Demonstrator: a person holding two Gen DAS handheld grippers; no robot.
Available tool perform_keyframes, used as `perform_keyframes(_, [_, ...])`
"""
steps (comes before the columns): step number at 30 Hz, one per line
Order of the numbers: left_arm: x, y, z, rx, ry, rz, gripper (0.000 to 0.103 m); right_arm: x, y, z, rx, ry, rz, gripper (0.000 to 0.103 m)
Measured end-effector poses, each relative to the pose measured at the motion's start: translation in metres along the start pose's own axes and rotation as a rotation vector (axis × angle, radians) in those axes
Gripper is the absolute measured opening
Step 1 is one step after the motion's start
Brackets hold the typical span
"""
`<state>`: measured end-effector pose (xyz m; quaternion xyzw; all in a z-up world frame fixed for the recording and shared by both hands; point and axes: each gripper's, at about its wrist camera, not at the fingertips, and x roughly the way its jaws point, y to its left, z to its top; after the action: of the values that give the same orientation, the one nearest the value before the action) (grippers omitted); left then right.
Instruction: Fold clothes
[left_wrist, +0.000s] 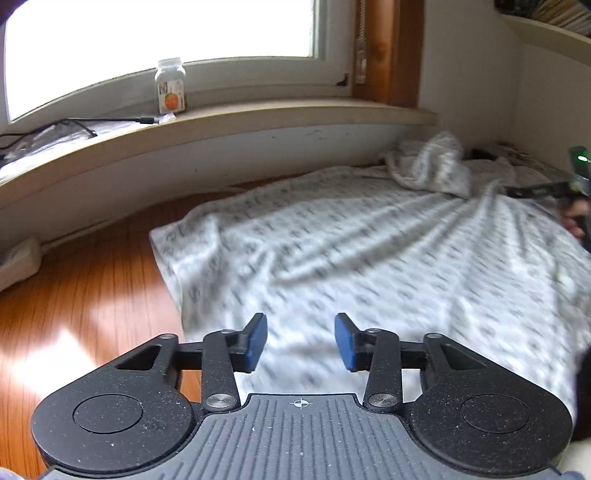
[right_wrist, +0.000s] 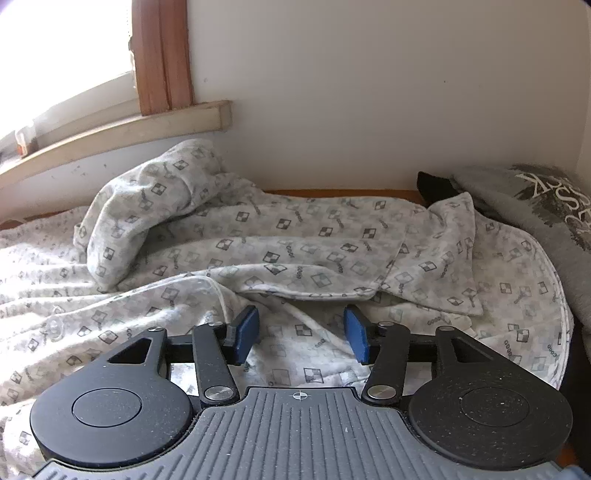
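A white garment (left_wrist: 369, 251) printed with small grey checks lies spread on the wooden floor (left_wrist: 85, 295), wrinkled, with one sleeve (left_wrist: 436, 166) bunched near the wall. My left gripper (left_wrist: 300, 341) hovers over the garment's near left edge, blue pads apart, nothing between them. In the right wrist view the same garment (right_wrist: 295, 251) shows its folded sleeve (right_wrist: 147, 206) and a turned-over flap (right_wrist: 443, 258). My right gripper (right_wrist: 301, 334) stands open just above the cloth, with no fabric pinched. That right gripper (left_wrist: 554, 188) also appears at the far right edge of the left wrist view.
A windowsill (left_wrist: 221, 122) carries a jar (left_wrist: 170, 86) and a black cable (left_wrist: 81, 123). A grey printed garment (right_wrist: 546, 206) and a dark item (right_wrist: 436, 186) lie by the wall at right. A white power strip (left_wrist: 18, 262) sits at left.
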<state>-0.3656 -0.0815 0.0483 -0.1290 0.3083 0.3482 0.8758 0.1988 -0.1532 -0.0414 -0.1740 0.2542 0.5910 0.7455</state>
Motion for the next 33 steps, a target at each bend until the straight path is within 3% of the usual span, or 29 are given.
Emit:
perform_keyframes(4, [-0.031,-0.015,-0.024,0.006,-0.012,-0.039,0.04,0.001,-0.001,0.0,0.007,0.002,-0.004,0.058])
perform_keyframes(11, [-0.047,-0.021,-0.054,-0.023,0.008,-0.08,0.04,0.0,-0.003,0.0,0.004,0.004,-0.005,0.059])
perform_keyframes(25, [-0.048,-0.027,-0.063,-0.008,0.036,-0.123,0.039,-0.001,-0.001,0.0,0.002,0.006,-0.004,0.059])
perform_keyframes(27, [-0.047,-0.027,-0.063,-0.006,0.032,-0.131,0.033,-0.001,-0.001,0.0,0.0,0.008,0.001,0.059])
perform_keyframes(29, [-0.049,-0.03,-0.063,0.007,0.024,-0.142,0.017,-0.001,-0.001,0.0,0.0,0.009,0.003,0.059])
perform_keyframes(33, [-0.055,-0.029,-0.059,0.003,-0.012,-0.128,0.009,-0.001,-0.001,0.0,0.0,0.009,0.003,0.059])
